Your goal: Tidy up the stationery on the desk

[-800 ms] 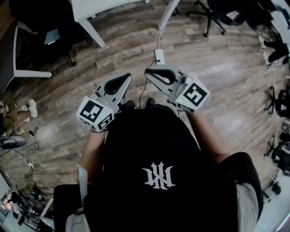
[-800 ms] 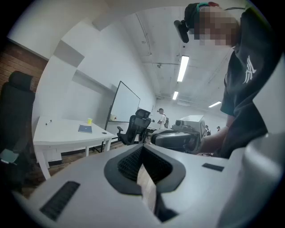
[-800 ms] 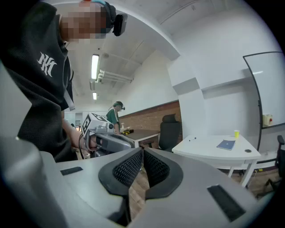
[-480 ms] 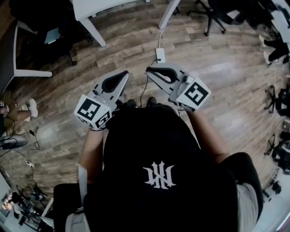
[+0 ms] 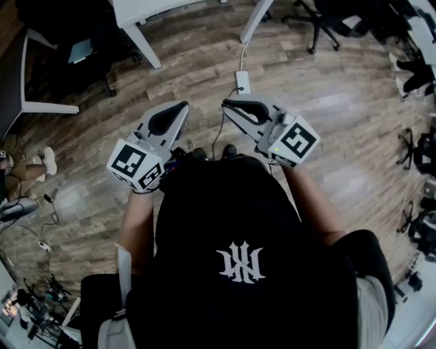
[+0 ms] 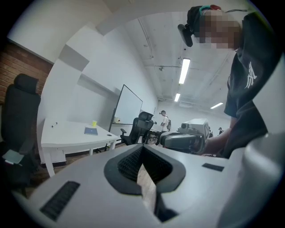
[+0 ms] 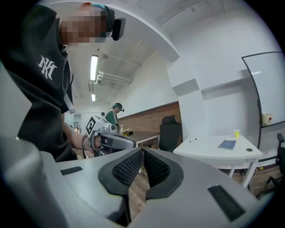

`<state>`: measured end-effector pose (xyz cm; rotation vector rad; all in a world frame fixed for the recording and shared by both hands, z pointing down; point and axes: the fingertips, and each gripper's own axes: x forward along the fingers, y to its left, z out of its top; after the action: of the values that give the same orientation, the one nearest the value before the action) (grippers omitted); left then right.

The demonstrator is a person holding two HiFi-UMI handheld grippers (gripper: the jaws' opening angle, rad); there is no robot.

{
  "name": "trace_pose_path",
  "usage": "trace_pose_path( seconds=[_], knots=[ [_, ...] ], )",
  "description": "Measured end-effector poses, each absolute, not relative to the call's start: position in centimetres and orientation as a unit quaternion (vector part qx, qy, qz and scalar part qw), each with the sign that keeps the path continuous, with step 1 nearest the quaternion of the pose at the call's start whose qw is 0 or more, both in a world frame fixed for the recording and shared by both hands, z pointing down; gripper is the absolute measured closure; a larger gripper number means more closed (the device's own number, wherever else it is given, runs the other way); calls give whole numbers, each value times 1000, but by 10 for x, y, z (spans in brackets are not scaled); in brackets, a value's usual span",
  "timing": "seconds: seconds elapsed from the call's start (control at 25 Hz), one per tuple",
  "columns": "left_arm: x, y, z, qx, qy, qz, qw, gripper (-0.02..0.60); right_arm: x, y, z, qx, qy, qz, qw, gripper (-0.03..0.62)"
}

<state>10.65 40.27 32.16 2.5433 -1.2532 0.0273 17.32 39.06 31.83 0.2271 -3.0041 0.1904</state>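
I hold both grippers in front of my body, above a wooden floor. My left gripper [image 5: 178, 108] [image 6: 141, 149] is shut with nothing between its jaws. Beside it my right gripper [image 5: 228, 104] [image 7: 142, 151] is also shut and empty. Some way off stands a white desk [image 6: 67, 135] [image 7: 213, 150]. On it lie a blue notebook [image 6: 91, 131] [image 7: 227, 144], a small yellow cup [image 6: 94, 123] [image 7: 237, 132] and a pen [image 7: 192, 140]. In the head view only the desk's edge and legs [image 5: 139, 42] show at the top.
A white power strip [image 5: 242, 82] with its cable lies on the floor ahead of the grippers. Black office chairs [image 5: 320, 20] [image 6: 138, 129] stand around. A whiteboard [image 6: 127, 106] leans on the far wall. Another person [image 7: 115, 116] stands near a dark table.
My left gripper has shifted a little to the left and forward. The right gripper has edged slightly to the right. Both stay shut.
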Motion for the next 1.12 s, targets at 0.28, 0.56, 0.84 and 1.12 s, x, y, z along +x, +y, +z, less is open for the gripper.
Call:
trace_pose_path(
  seconds=[0.28,0.56,0.84,1.12],
  knots=[
    [95,416,330,890,-428,5,156,581,156,398,322,78,-993,66,61,549],
    [86,419,344,898,-412,10,155,581,139,399,331,92,-991,76,64,549],
    [94,400,345,900,-405,15,160,581,153,380,335,108,-988,88,66,549],
    [104,344,351,899,-407,48,151,581,156,314,339,104,-987,118,35,549]
  ],
)
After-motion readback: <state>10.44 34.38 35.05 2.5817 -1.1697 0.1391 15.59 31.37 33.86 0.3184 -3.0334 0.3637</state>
